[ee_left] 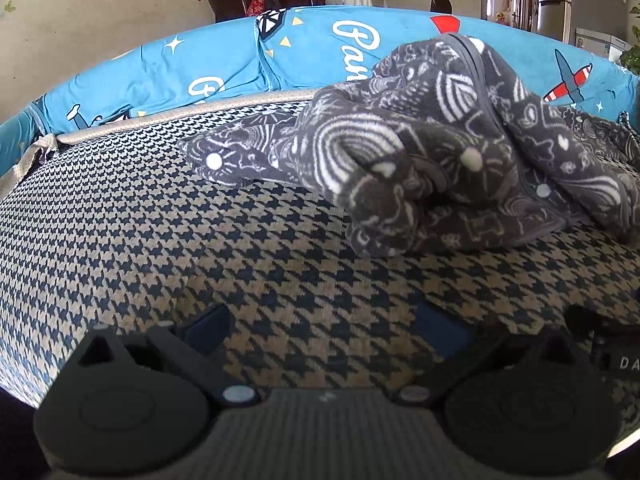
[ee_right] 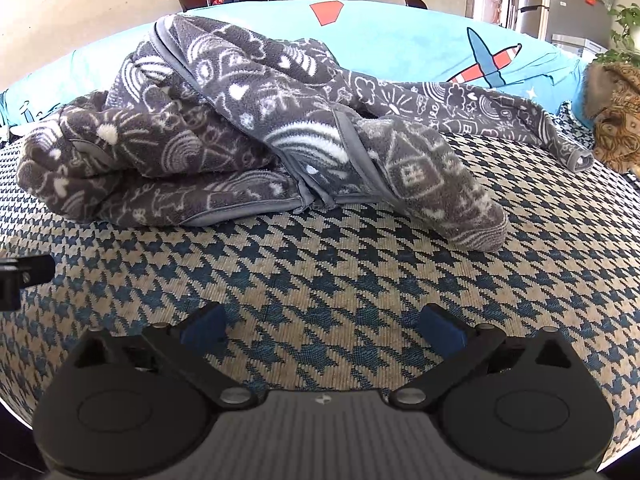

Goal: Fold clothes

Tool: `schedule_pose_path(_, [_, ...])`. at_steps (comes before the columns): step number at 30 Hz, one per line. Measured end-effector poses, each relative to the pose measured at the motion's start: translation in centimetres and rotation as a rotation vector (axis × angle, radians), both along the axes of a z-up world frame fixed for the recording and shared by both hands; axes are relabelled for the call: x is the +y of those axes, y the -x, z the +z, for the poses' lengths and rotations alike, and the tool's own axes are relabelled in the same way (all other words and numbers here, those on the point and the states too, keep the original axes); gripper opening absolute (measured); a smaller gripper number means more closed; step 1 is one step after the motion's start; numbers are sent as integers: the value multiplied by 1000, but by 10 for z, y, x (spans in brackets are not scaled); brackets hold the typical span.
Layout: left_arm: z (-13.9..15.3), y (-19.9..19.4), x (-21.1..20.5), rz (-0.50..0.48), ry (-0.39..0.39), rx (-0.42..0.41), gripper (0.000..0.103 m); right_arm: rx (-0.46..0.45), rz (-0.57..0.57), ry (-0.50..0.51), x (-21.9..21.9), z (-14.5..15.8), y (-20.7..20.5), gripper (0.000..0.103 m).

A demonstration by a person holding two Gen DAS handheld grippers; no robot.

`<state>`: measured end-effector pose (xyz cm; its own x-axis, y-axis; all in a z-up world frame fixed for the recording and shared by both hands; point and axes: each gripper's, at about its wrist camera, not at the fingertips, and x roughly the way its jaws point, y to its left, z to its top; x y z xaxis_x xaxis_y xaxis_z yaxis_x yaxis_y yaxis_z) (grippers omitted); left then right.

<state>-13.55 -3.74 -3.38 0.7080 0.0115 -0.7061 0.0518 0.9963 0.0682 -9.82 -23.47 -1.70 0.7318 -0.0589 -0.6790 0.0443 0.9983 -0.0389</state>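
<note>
A grey fleece garment (ee_left: 440,148) with white doodle prints lies crumpled on a blue-and-tan houndstooth surface (ee_left: 160,220). In the right wrist view the same garment (ee_right: 248,128) fills the middle, one sleeve (ee_right: 512,112) stretched to the right and a cuff end (ee_right: 472,216) pointing toward me. My left gripper (ee_left: 326,332) hovers open above the bare houndstooth, short of the garment's near edge. Over the houndstooth (ee_right: 320,280), my right gripper (ee_right: 322,330) is open too, with nothing between its blue pads (ee_right: 440,328).
A bright blue printed quilt (ee_left: 240,60) lines the far edge behind the garment. A brown patterned cloth (ee_right: 616,116) sits at the far right. Part of the other gripper (ee_right: 20,276) shows at the left edge. Chairs and a fridge stand beyond.
</note>
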Motion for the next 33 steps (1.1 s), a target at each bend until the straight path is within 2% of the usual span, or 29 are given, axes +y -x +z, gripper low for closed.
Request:
schedule_pose_path(8, [-8,-5,2,20,11,47,103,5,-2,-1,-1,1,-3,103])
schedule_pose_path(33, [-14,-8,0,28,29,97,103,-13,0,11,1,2,0,103])
